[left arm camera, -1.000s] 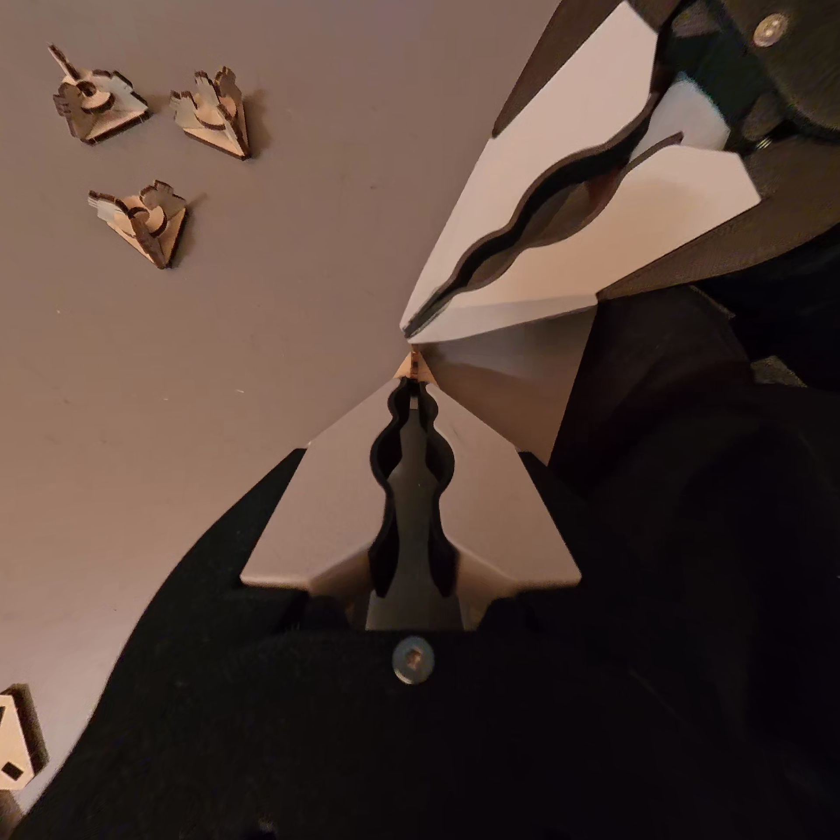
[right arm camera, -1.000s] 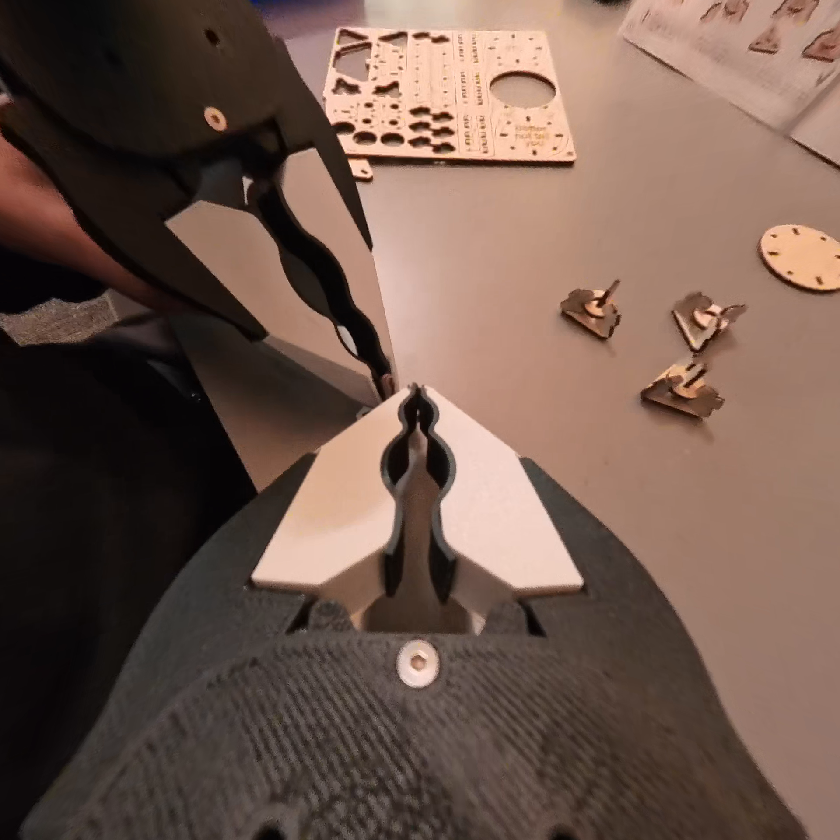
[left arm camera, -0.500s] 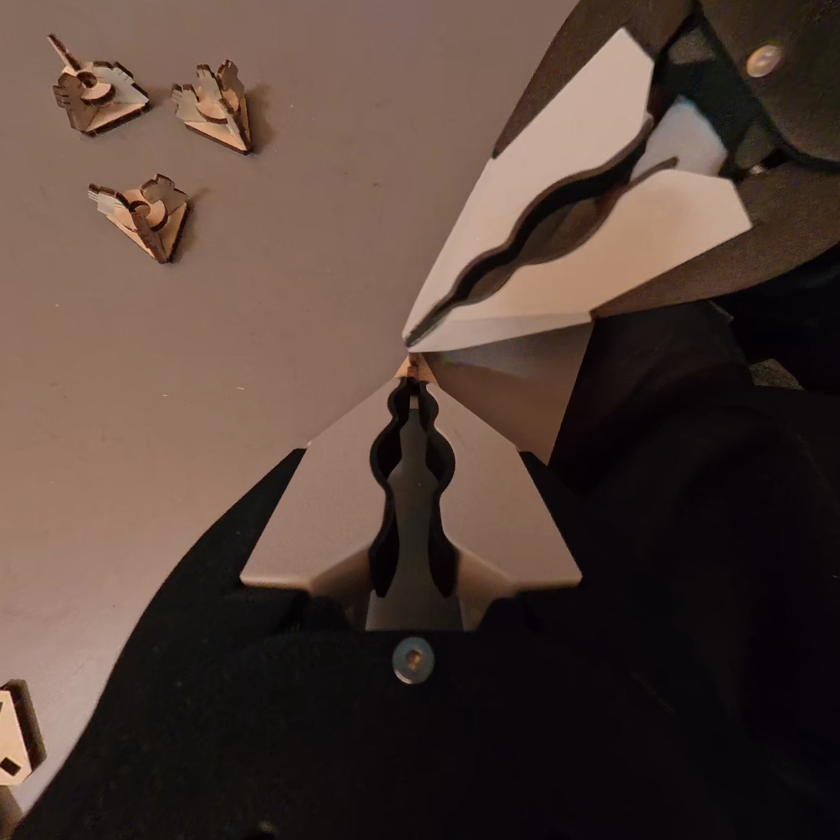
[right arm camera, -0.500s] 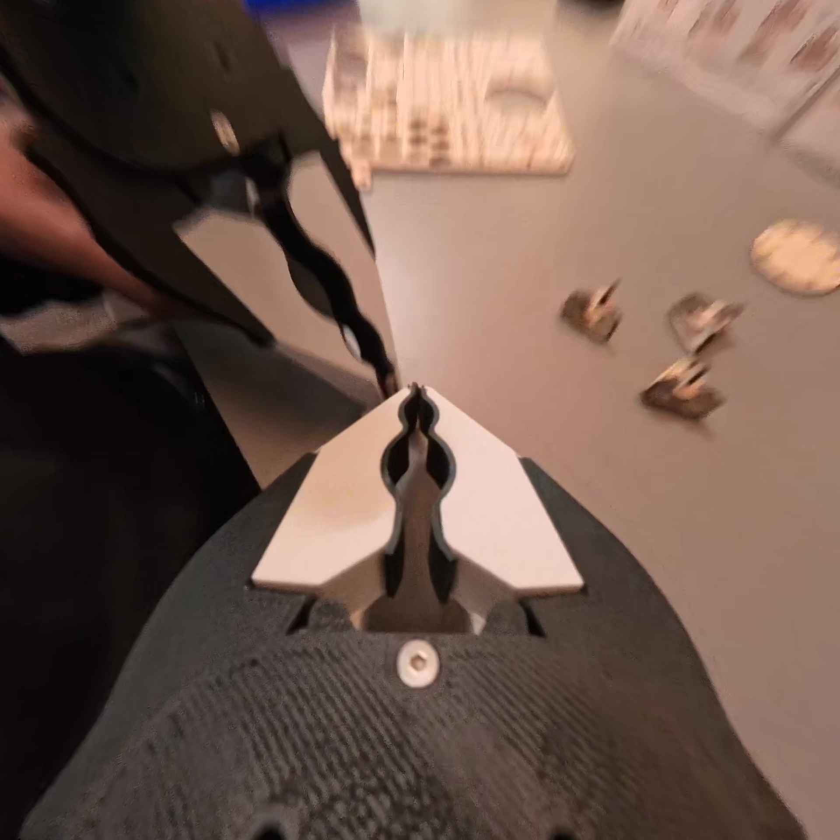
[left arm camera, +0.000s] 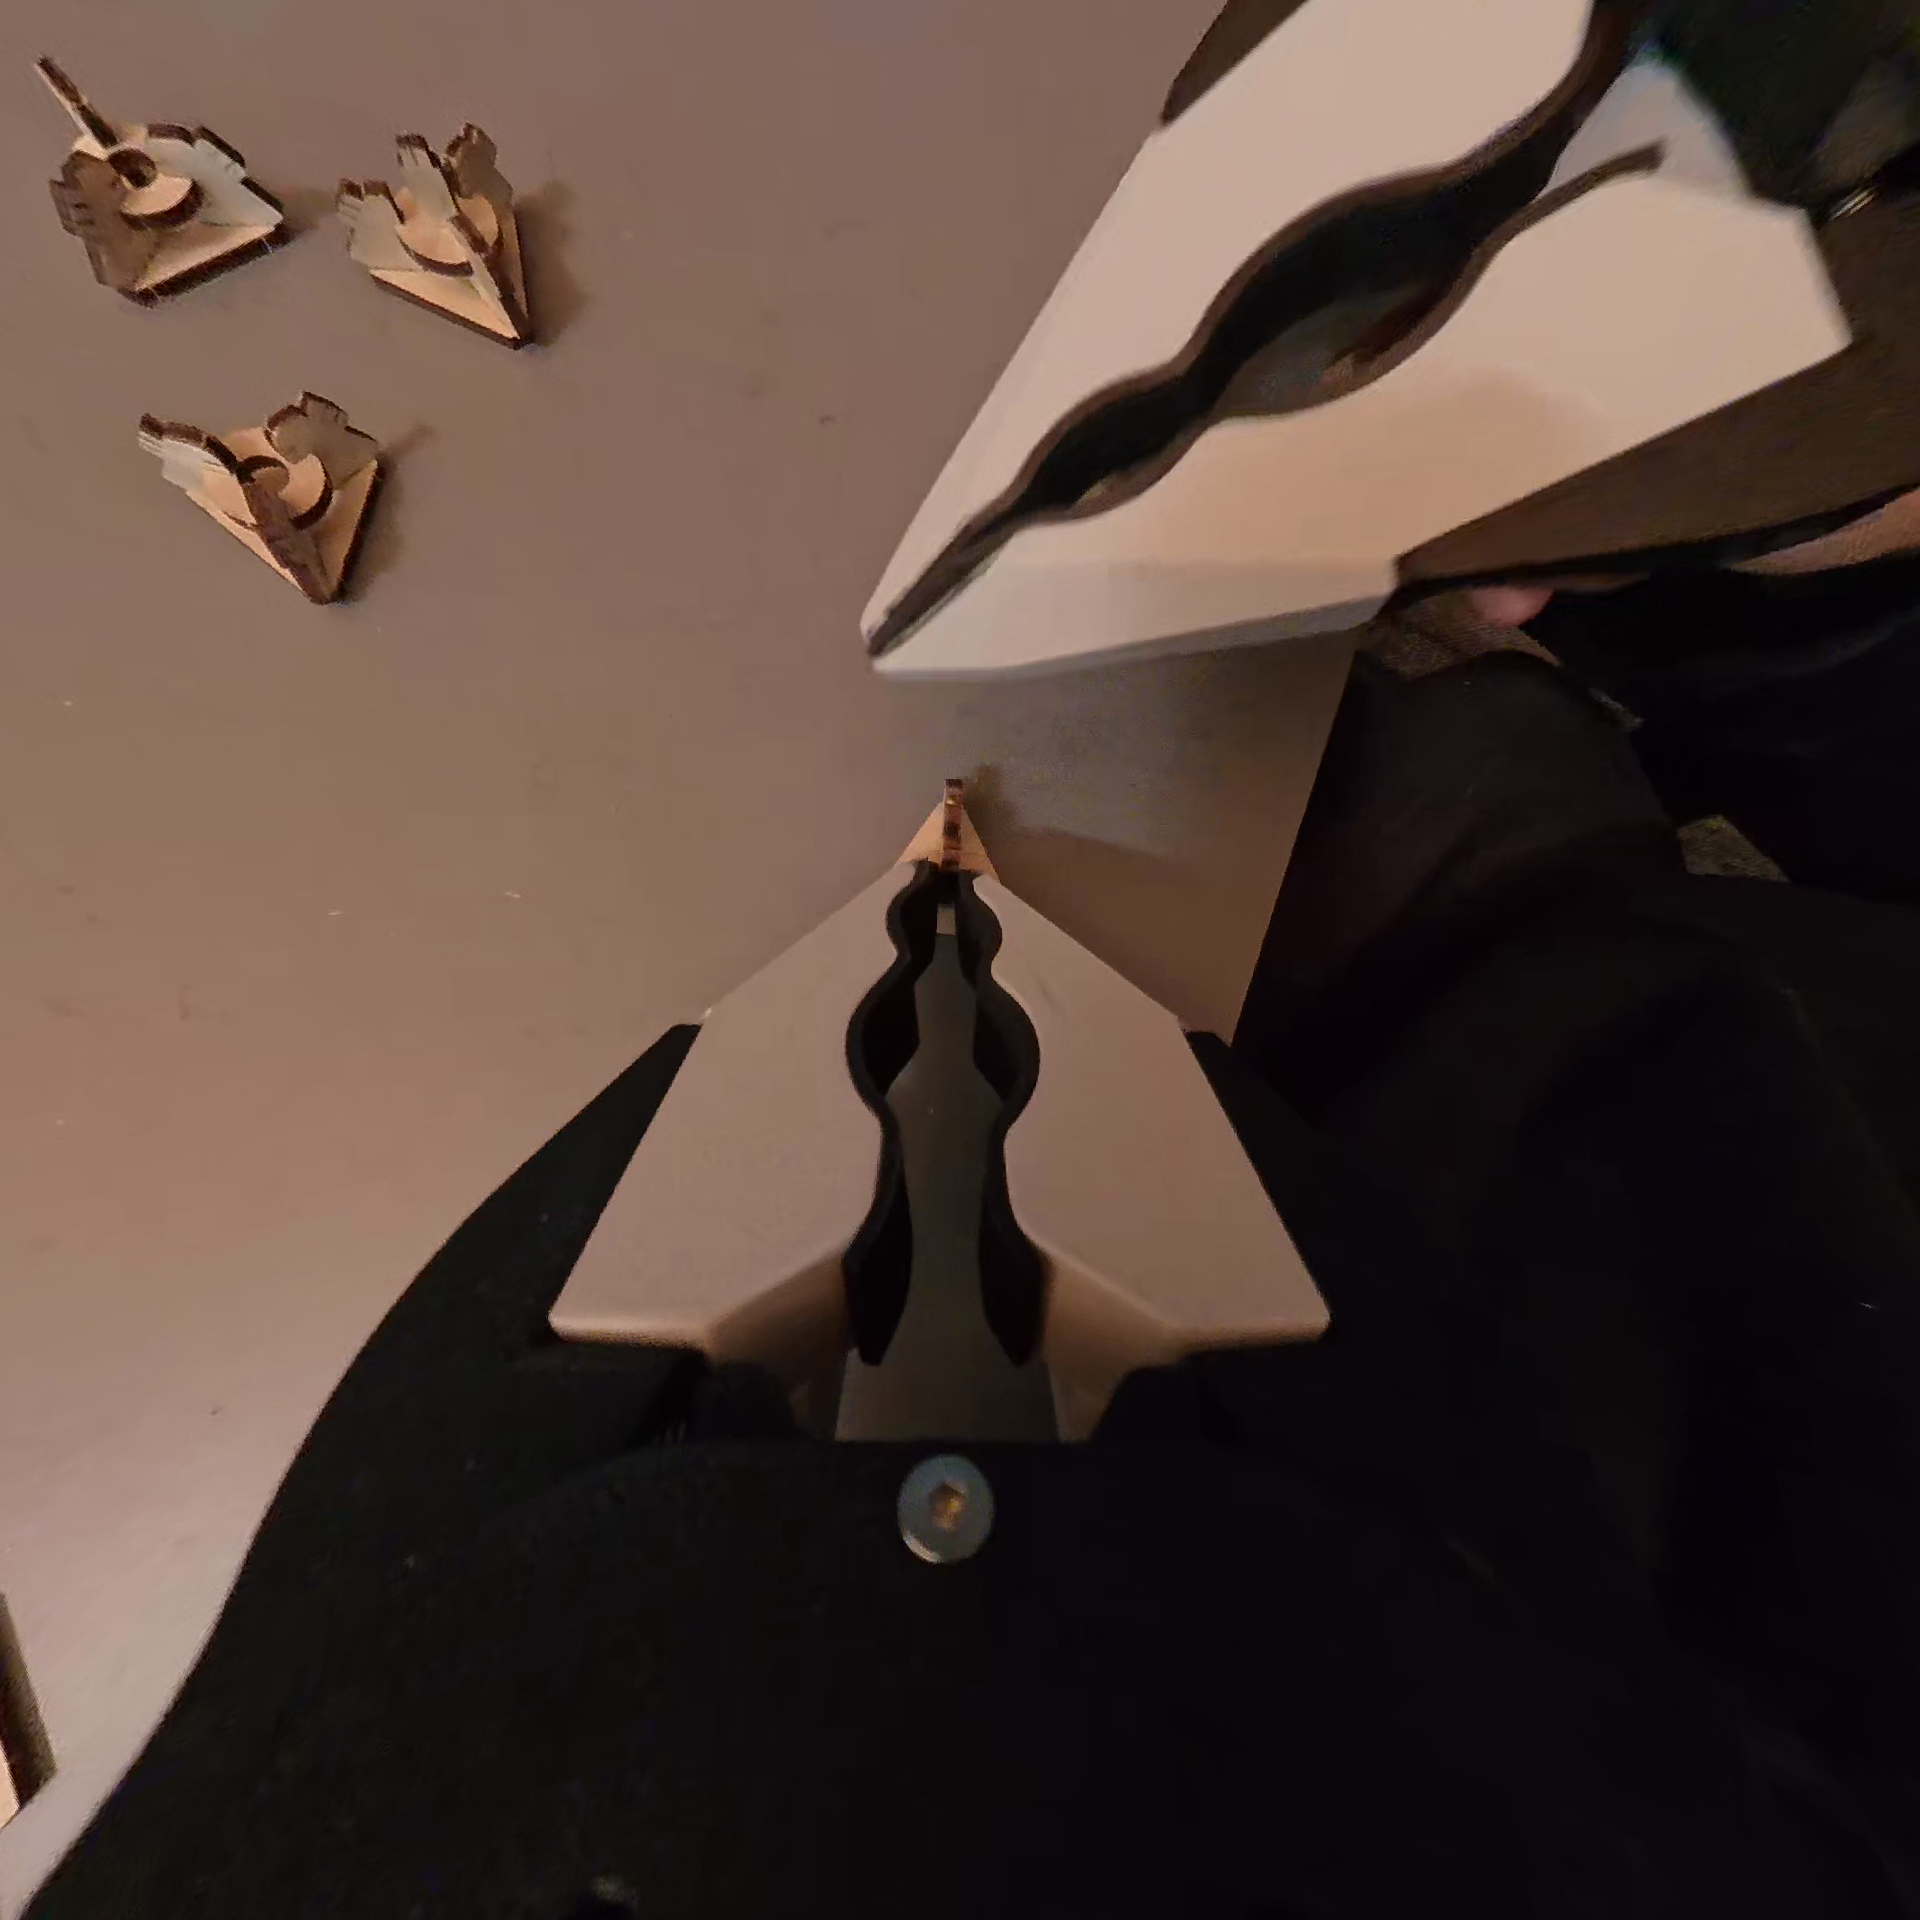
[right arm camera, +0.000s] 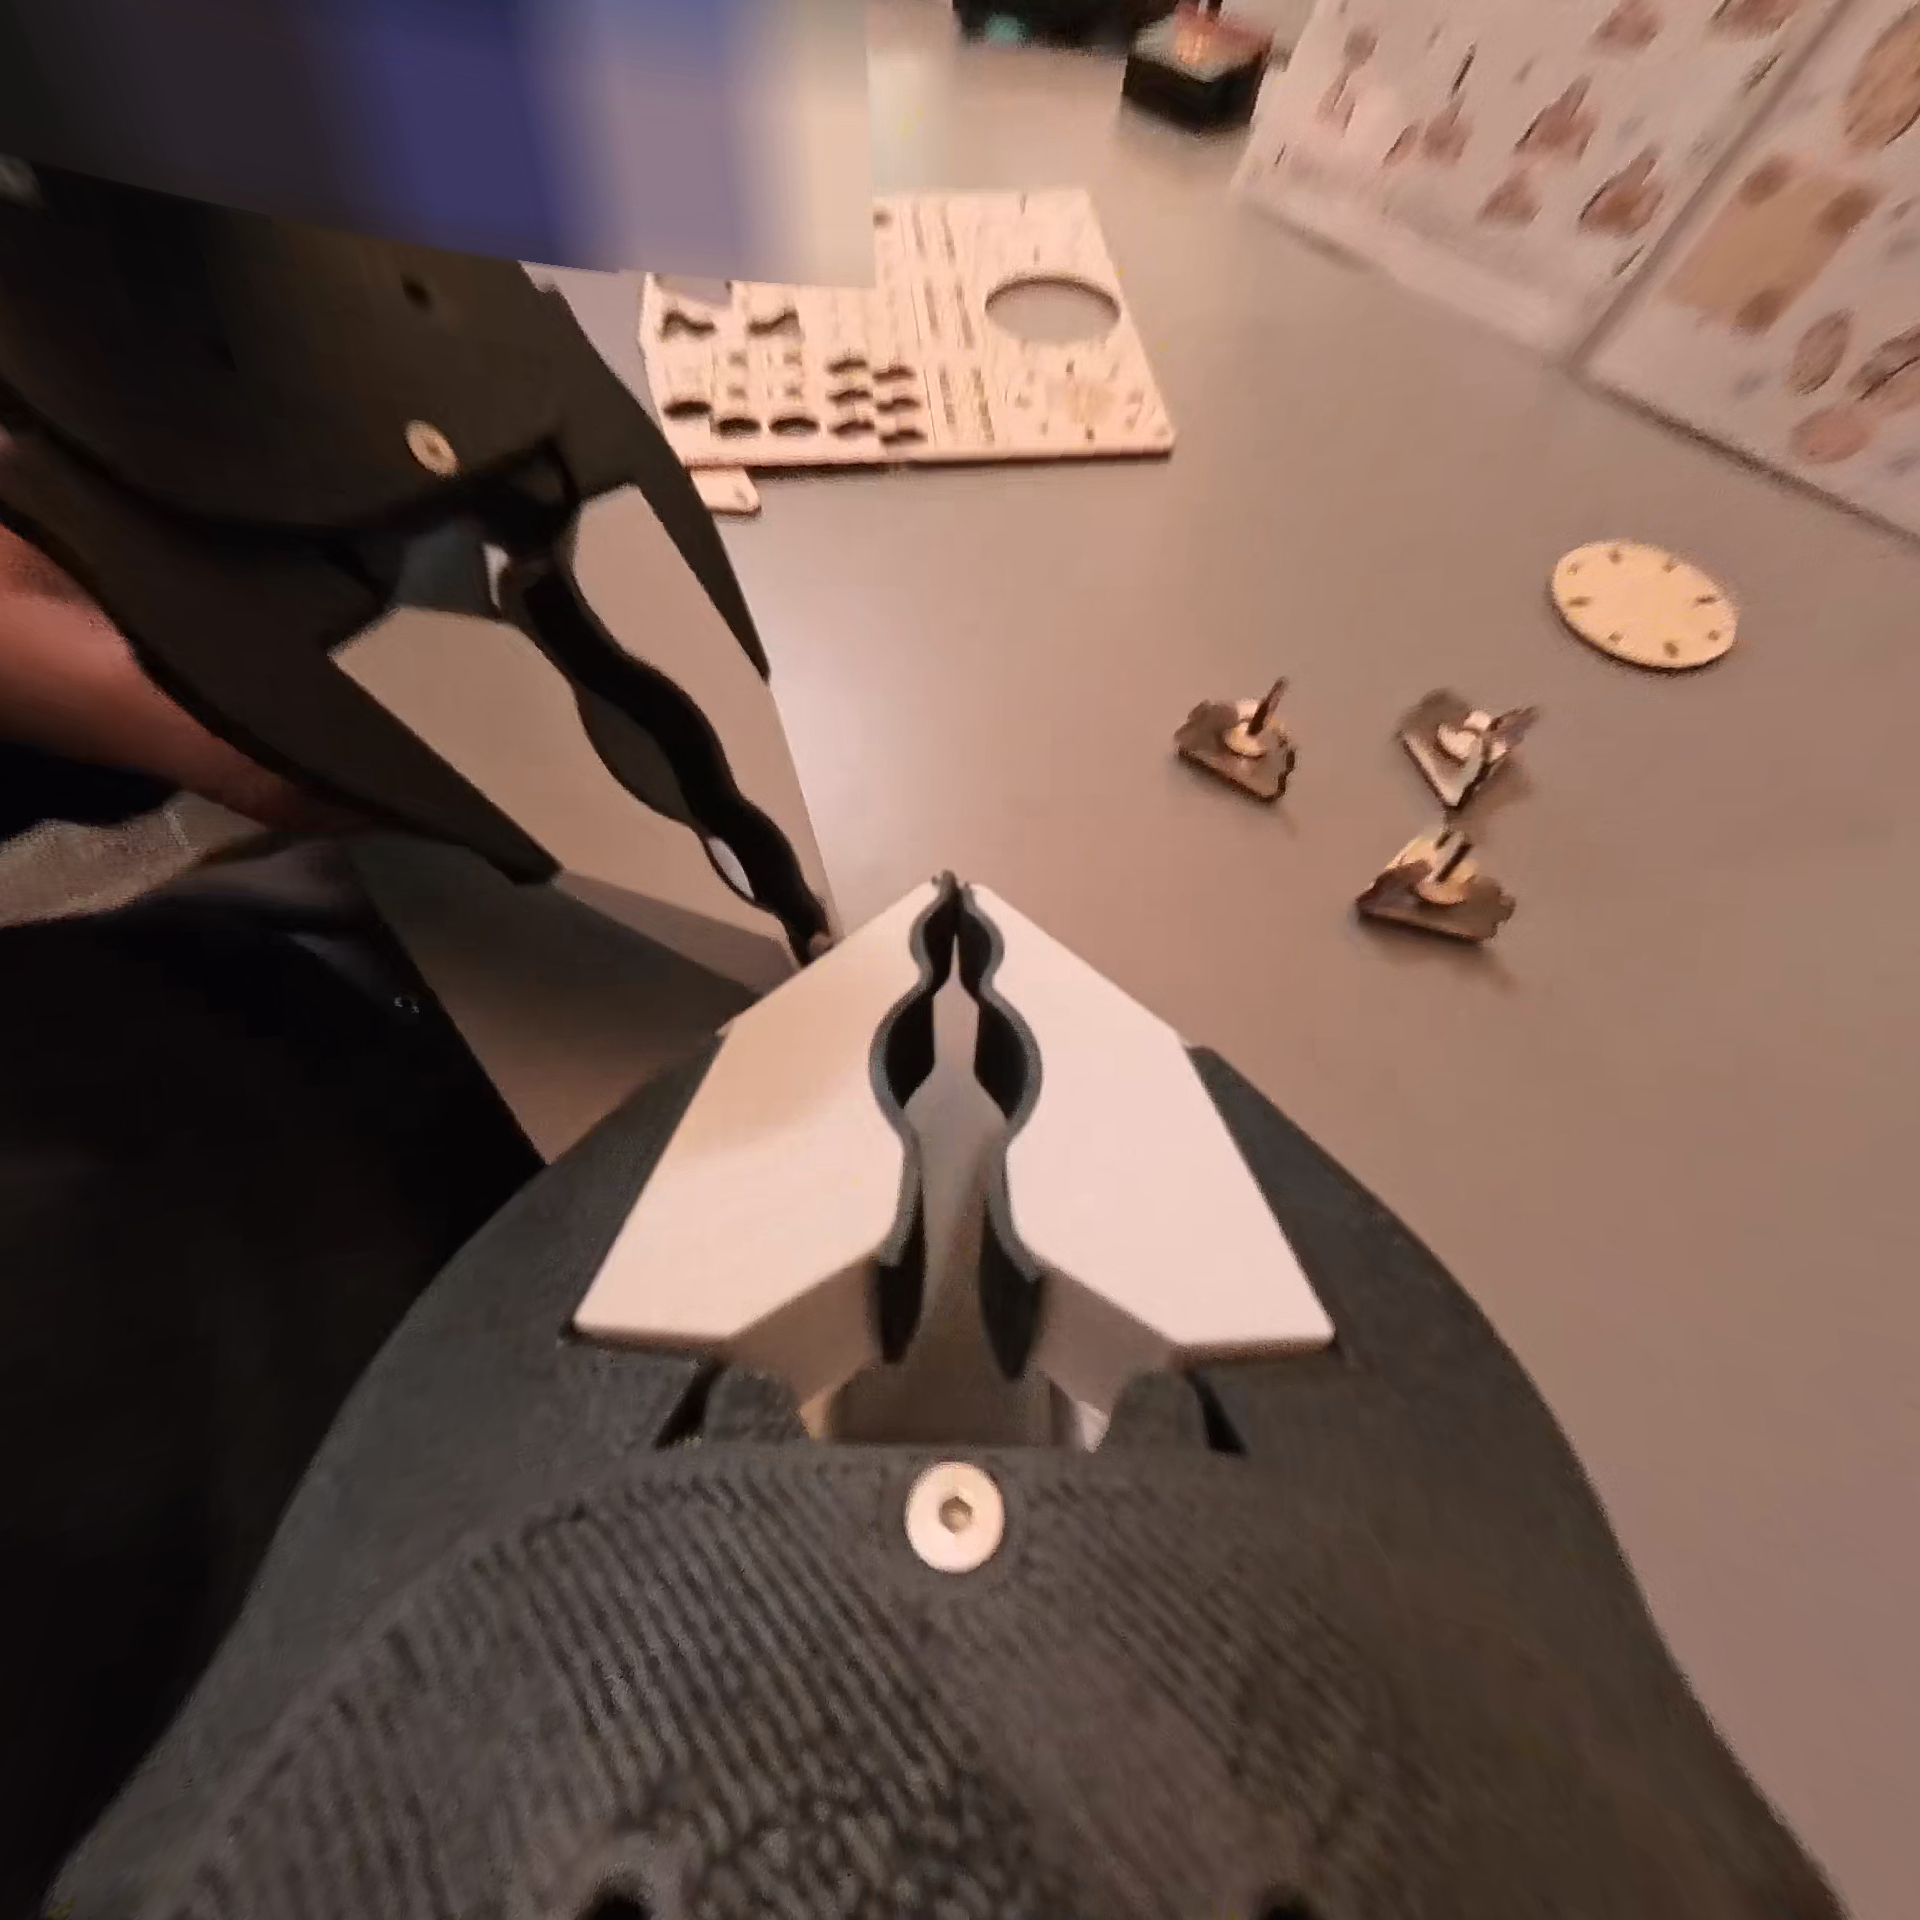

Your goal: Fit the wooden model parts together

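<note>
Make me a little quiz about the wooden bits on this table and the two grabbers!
1. How many small triangular wooden assemblies lie grouped on the table?
2. True or false: the left gripper pinches a thin wooden piece at its tips.
3. Which lies beyond the three assemblies in the right wrist view: A) a round wooden disc, B) a metal spoon, C) a red cup?

Key: 1: three. 2: true. 3: A.
</note>
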Action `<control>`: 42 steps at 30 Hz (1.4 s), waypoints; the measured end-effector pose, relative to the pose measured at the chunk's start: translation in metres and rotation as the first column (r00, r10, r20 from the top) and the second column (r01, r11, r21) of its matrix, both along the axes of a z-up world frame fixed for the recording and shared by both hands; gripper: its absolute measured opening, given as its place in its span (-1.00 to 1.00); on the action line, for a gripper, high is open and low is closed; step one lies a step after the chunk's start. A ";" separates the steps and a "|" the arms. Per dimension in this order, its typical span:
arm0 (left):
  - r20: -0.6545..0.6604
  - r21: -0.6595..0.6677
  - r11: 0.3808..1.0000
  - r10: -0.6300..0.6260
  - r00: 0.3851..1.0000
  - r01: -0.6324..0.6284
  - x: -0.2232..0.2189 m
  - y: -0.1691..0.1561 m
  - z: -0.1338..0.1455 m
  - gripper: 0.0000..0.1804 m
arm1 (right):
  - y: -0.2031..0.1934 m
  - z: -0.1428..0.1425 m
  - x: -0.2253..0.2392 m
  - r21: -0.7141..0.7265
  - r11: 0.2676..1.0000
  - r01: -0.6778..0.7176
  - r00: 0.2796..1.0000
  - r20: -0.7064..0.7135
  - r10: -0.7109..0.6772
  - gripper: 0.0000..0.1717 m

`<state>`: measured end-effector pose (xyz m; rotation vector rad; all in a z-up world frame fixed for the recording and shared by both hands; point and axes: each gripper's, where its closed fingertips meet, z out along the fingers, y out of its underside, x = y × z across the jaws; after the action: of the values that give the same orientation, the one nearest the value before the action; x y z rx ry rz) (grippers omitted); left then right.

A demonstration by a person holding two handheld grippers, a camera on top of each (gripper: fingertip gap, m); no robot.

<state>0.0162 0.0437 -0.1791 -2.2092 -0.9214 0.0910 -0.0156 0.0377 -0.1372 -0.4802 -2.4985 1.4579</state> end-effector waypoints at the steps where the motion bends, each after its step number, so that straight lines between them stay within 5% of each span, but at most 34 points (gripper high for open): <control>1: -0.001 0.001 1.000 -0.001 1.000 0.001 0.000 0.000 0.000 -0.97 | 0.000 0.004 0.001 -0.015 1.000 0.002 1.000 -0.007 -0.002 -1.00; 5: 0.002 0.003 1.000 0.001 1.000 -0.001 0.000 0.000 0.000 -0.97 | 0.001 -0.005 0.005 0.035 0.999 -0.001 1.000 -0.011 0.002 -1.00; 8: 0.003 0.002 1.000 0.004 1.000 -0.004 0.000 0.000 0.000 -0.97 | 0.008 -0.040 0.009 0.186 0.983 -0.005 0.999 0.047 -0.004 -1.00; 14: 0.004 0.006 1.000 0.005 1.000 -0.005 0.000 0.000 0.000 -0.97 | 0.008 0.005 0.009 -0.044 0.999 0.029 0.999 -0.030 -0.030 -1.00; 19: 0.003 0.001 1.000 0.007 1.000 -0.007 0.000 0.000 0.000 -0.97 | 0.010 -0.038 0.012 0.118 0.993 0.016 0.997 0.068 -0.024 -1.00; 23: 0.000 0.001 1.000 0.008 1.000 -0.008 0.000 0.000 0.000 -0.97 | 0.006 0.002 0.011 -0.080 0.996 0.041 0.998 0.059 -0.036 -1.00; 27: 0.005 0.001 1.000 0.006 1.000 -0.007 0.001 -0.001 0.000 -0.97 | 0.006 -0.035 0.011 0.058 0.998 0.036 0.991 0.130 -0.043 -1.00; 32: 0.003 0.003 1.000 0.007 1.000 -0.007 0.001 -0.001 0.000 -0.97 | 0.001 -0.001 0.014 -0.088 0.996 0.030 0.996 0.085 -0.022 -1.00; 36: 0.011 0.010 1.000 0.005 1.000 -0.005 0.001 0.000 0.000 -0.97 | 0.000 -0.027 0.015 0.002 1.000 0.018 0.991 0.135 -0.018 -1.00; 42: 0.008 0.009 1.000 0.007 1.000 -0.007 0.001 0.000 0.000 -0.97 | 0.001 -0.009 0.015 -0.042 0.999 0.025 0.996 0.081 -0.022 -1.00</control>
<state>0.0168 0.0437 -0.1794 -2.1995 -0.9321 0.0816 -0.0007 0.0385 -0.1459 -0.5850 -2.5177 1.5160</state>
